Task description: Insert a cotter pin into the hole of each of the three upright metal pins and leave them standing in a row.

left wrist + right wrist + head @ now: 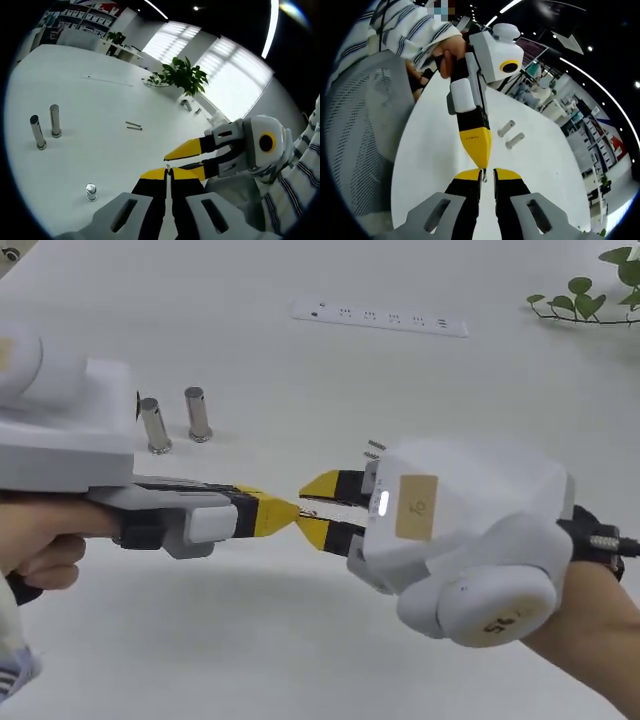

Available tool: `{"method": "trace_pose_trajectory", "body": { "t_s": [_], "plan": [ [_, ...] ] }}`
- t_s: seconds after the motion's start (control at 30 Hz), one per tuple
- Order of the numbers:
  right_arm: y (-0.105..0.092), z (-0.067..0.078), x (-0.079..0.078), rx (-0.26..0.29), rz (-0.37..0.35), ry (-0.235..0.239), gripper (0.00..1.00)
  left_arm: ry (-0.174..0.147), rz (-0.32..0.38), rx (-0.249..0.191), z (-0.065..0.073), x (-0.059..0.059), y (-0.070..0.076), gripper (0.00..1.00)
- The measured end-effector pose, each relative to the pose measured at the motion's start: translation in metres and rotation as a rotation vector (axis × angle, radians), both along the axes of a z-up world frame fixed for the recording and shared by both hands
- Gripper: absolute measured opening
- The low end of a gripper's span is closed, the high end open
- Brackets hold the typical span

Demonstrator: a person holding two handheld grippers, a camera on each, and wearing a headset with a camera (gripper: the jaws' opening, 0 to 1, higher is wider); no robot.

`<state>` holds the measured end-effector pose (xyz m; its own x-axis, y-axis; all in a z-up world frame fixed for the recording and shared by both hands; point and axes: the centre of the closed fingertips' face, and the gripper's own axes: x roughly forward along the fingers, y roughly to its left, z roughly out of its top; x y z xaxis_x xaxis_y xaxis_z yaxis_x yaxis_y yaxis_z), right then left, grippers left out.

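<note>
Head view: the left gripper [287, 512] enters from the left edge and the right gripper [310, 508] from the lower right, their yellow tips meeting nose to nose at frame centre above the white table [300, 650]. The left gripper's jaws are pressed together on a thin cotter pin [312, 512], whose free end pokes out between the right gripper's jaws, which stand apart above and below it without pinching it. Two upright metal pins [154, 426] [197, 414] stand side by side, close but not touching, at upper left of centre. Spare cotter pins [374, 450] lie on the table just above the right gripper's body. A white power strip [380, 318] lies along the top and plant sprigs [588, 298] occupy the upper right corner. Left gripper view: the two upright pins stand at left, and a third metal pin [90, 191] sits at lower left, seen almost end-on and well apart from the pair; the spare cotter pins lie at centre. Right gripper view: the left gripper comes down from the top, held by a hand [445, 52] below a striped sleeve [410, 27], its closed tip just above this view's parted jaws, with the cotter pin in the gap
</note>
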<state>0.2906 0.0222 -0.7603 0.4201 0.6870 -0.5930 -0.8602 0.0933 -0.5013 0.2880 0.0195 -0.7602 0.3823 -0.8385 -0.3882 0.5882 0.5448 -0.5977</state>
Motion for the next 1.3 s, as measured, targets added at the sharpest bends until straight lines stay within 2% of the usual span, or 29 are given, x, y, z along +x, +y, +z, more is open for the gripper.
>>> {"method": "trace_pose_trajectory", "body": {
  "t_s": [0.1, 0.2, 0.23, 0.27, 0.33, 0.37, 0.43, 0.5, 0.53, 0.57, 0.63, 0.67, 0.7, 0.8, 0.83, 0.93, 1.07, 1.3],
  "plan": [
    [-0.001, 0.002, 0.000, 0.012, -0.002, 0.017, 0.12, -0.006, -0.004, 0.006, -0.001, 0.000, 0.001, 0.00],
    [-0.004, 0.001, -0.001, -0.001, 0.007, 0.040, 0.14, -0.023, -0.010, 0.004, 0.001, -0.001, 0.002, 0.00],
    [-0.004, -0.002, -0.006, 0.004, 0.015, 0.098, 0.15, -0.032, -0.017, 0.006, 0.002, -0.001, 0.002, 0.00],
    [-0.004, -0.003, -0.008, 0.016, 0.020, 0.131, 0.16, -0.042, -0.022, 0.010, 0.002, -0.001, 0.002, 0.00],
    [-0.006, 0.000, -0.006, 0.045, 0.015, 0.163, 0.17, -0.058, -0.035, 0.015, 0.002, -0.002, 0.003, 0.00],
    [-0.007, -0.001, -0.008, 0.047, 0.019, 0.194, 0.17, -0.062, -0.038, 0.016, 0.003, -0.003, 0.002, 0.00],
    [-0.011, 0.000, -0.006, 0.055, 0.021, 0.225, 0.17, -0.087, -0.058, 0.020, 0.005, -0.006, 0.002, 0.00],
    [-0.014, -0.001, -0.009, 0.073, 0.030, 0.297, 0.18, -0.110, -0.076, 0.023, 0.006, -0.008, 0.002, 0.00],
    [-0.015, -0.001, -0.011, 0.080, 0.034, 0.334, 0.18, -0.111, -0.080, 0.019, 0.007, -0.008, 0.001, 0.00],
    [-0.015, 0.001, -0.012, 0.111, 0.034, 0.375, 0.18, -0.120, -0.095, 0.008, 0.009, -0.011, 0.000, 0.00],
    [-0.018, 0.004, -0.016, 0.139, 0.047, 0.466, 0.18, -0.159, -0.125, 0.010, 0.013, -0.013, -0.001, 0.00],
    [-0.018, 0.005, -0.015, 0.151, 0.052, 0.487, 0.18, -0.167, -0.134, 0.009, 0.015, -0.014, -0.001, 0.00],
    [-0.020, 0.007, -0.019, 0.159, 0.066, 0.544, 0.18, -0.180, -0.144, 0.007, 0.017, -0.015, -0.002, 0.00],
    [-0.019, 0.014, -0.023, 0.197, 0.096, 0.630, 0.17, -0.236, -0.183, 0.012, 0.021, -0.018, -0.004, 0.00],
    [-0.019, 0.016, -0.025, 0.204, 0.100, 0.655, 0.17, -0.241, -0.191, 0.008, 0.023, -0.019, -0.004, 0.00],
    [-0.020, 0.019, -0.029, 0.213, 0.129, 0.714, 0.17, -0.287, -0.237, 0.009, 0.026, -0.023, -0.005, 0.00],
    [-0.019, 0.018, -0.034, 0.201, 0.154, 0.742, 0.17, -0.309, -0.265, 0.007, 0.028, -0.026, -0.006, 0.00],
    [-0.014, 0.012, -0.041, 0.184, 0.184, 0.777, 0.16, -0.376, -0.311, 0.009, 0.032, -0.031, -0.008, 0.00]
  ]
}}
